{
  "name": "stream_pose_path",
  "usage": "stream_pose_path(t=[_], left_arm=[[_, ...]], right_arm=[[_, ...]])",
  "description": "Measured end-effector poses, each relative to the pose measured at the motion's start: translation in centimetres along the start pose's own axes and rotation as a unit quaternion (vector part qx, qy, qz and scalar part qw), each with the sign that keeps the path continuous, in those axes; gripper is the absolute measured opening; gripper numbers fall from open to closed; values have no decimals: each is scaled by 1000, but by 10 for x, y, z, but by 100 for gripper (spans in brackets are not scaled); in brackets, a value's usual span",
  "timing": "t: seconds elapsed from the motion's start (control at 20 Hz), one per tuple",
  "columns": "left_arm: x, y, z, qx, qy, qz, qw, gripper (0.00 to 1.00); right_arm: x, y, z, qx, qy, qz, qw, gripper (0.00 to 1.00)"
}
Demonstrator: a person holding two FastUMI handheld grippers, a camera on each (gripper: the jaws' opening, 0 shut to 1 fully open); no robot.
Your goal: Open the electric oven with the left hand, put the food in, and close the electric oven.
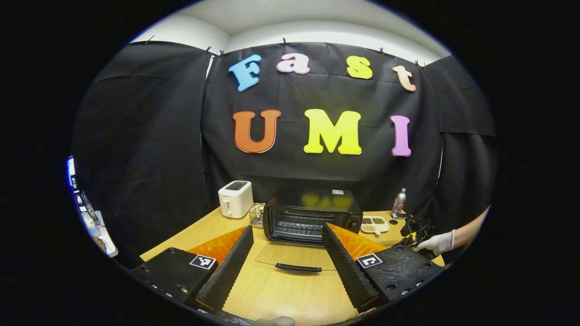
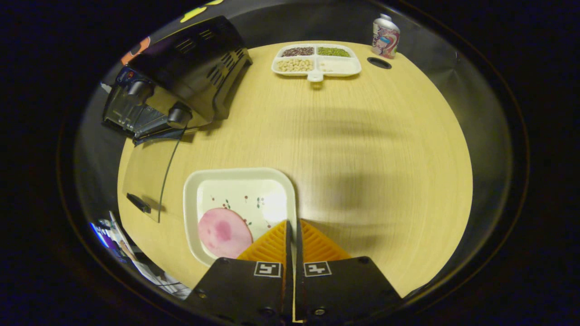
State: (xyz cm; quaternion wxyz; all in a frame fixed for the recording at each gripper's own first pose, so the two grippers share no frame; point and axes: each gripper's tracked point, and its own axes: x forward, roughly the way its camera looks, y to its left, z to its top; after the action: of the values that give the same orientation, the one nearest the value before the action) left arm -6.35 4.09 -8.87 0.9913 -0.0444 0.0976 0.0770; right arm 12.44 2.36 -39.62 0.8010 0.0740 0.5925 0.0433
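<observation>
Electric oven [image 1: 312, 215]: black, at the back of the wooden counter [image 1: 290, 290] against the booth wall. Its glass door [image 1: 294, 258] is folded down flat onto the counter, handle toward the camera in the left gripper view, and the wire rack inside is visible. In the right gripper view the oven [image 2: 181, 77] sits at the upper left with two knobs on its front and the door [image 2: 149, 176] lying open.

Food: a round pink slice of ham [image 2: 224, 233] lies on a square white plate [image 2: 240, 179] with a small floral print, near the counter's front edge and right of the open door.

Left gripper [image 1: 290, 240]: jaws released and spread wide, aimed at the open oven, nothing between them; the door handle shows in the gap, farther off.

Right gripper [image 2: 292, 235]: jaws clenched on the right rim of the white plate, the orange fingers [image 2: 272, 246] pressed on the rim from both sides. In the left gripper view a white-gloved hand [image 1: 437, 242] holds this gripper at the counter's right edge.

Other things: a white toaster [image 1: 235, 198] left of the oven, a wire basket [image 1: 256, 213] between them. A divided white tray [image 2: 317, 61] of beans and grains stands right of the oven, a printed can [image 2: 386, 31] and a small dark lid [image 2: 379, 63] beyond it.
</observation>
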Motion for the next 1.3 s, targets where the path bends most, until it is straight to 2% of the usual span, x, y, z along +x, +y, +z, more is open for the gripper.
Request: stream_pose_path(t=[0.15,0.25,0.3,0.4,0.55,0.7,0.85,0.9,0.95,1.05,1.1,1.2,1.25,1.3], left_arm=[[8,10,-4,-2,2,-20,1000,97],[13,15,-6,-1,9,-30,1000,97],[16,16,-5,-1,11,-36,999,97],[20,18,-3,3,15,-45,999,96],[24,16,-1,7,21,-58,998,97],[26,9,-1,10,24,-73,997,97],[28,4,0,11,27,-83,996,97],[27,2,0,12,28,-86,996,97],[26,1,1,14,27,-89,996,97],[25,1,5,20,22,-92,995,97],[24,3,9,26,16,-91,995,96],[21,5,21,33,0,-88,996,96],[17,6,27,35,-9,-89,995,96],[15,8,32,36,-16,-87,995,96]], right_arm=[[-1,1,0,11,4,31,999,4],[-3,4,-5,37,14,75,996,1],[-3,7,-6,57,11,100,993,4],[-4,10,-11,98,9,144,985,1],[-9,5,-15,147,-15,189,971,1],[-17,-1,-15,194,-45,211,957,1],[-39,-3,-11,245,-85,230,938,4],[-44,-1,-10,254,-100,231,934,1],[-50,2,-10,262,-111,229,931,4],[-62,15,-10,280,-132,229,923,4],[-68,23,-12,290,-142,234,917,0],[-78,46,-12,313,-159,244,904,3],[-80,59,-14,324,-166,248,898,0],[-83,73,-16,332,-170,251,893,4]])
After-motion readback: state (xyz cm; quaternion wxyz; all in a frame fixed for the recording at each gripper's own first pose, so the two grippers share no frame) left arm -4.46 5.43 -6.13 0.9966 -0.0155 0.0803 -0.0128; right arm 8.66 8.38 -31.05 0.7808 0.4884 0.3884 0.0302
